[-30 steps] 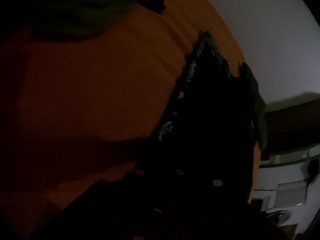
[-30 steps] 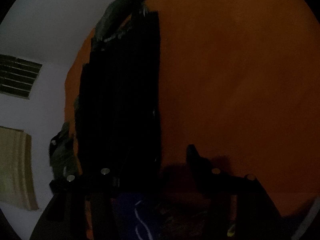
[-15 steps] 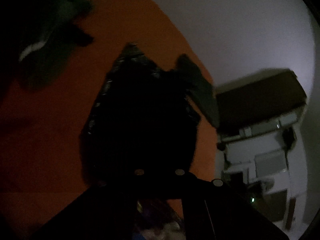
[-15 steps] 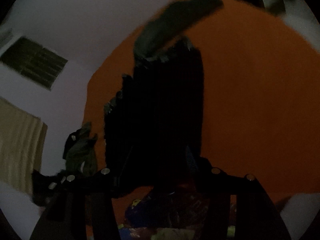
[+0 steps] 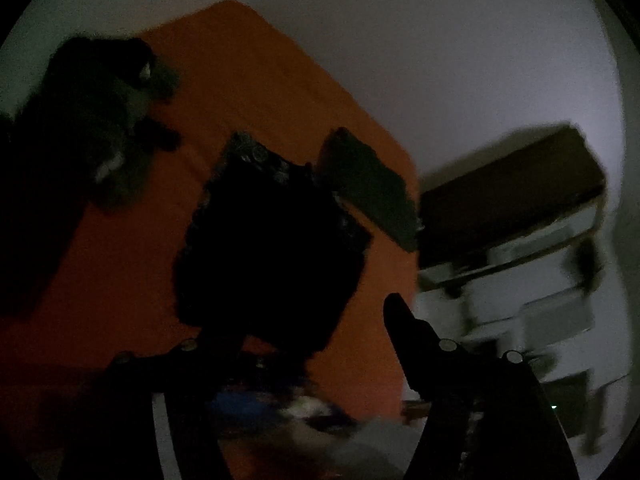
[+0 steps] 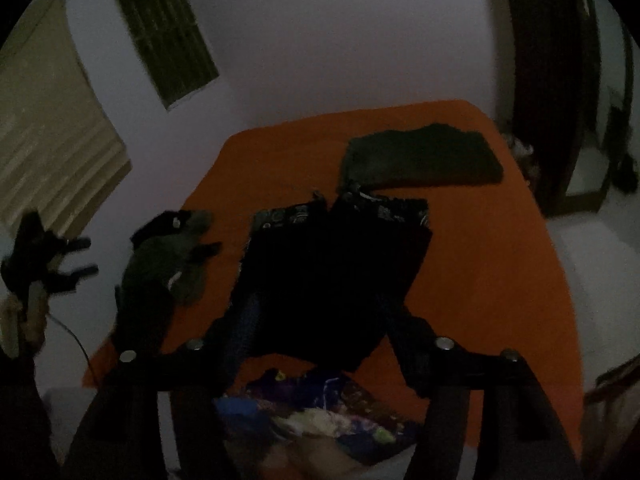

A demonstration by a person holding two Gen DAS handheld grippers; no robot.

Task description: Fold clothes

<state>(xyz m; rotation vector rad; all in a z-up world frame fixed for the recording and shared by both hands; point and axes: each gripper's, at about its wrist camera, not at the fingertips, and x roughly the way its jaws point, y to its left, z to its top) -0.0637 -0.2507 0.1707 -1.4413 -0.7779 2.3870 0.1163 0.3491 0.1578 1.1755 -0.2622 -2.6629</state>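
Note:
A black garment [image 6: 336,276] lies folded flat in the middle of the orange bed [image 6: 500,264]. It also shows in the left wrist view, black garment [image 5: 272,256]. My right gripper [image 6: 320,320] hangs high above it, jaws opening, nothing between the fingers. My left gripper [image 5: 308,332] is also well above the bed, jaws opening and empty. The left gripper [image 6: 60,258] appears at the left edge of the right wrist view, fingers spread. A dark green folded garment [image 6: 420,158] lies behind the black one.
A loose pile of dark green and black clothes [image 6: 168,264] sits on the bed's left side. Colourful fabric [image 6: 320,412] lies at the near edge. A window [image 6: 164,36] and a dark doorway [image 6: 556,100] stand beyond. A shelf unit [image 5: 508,208] is beside the bed.
Both grippers have risen far above the bed. The left one, shut on the black garment's edge before, has let go and spread; the right one's jaws have widened.

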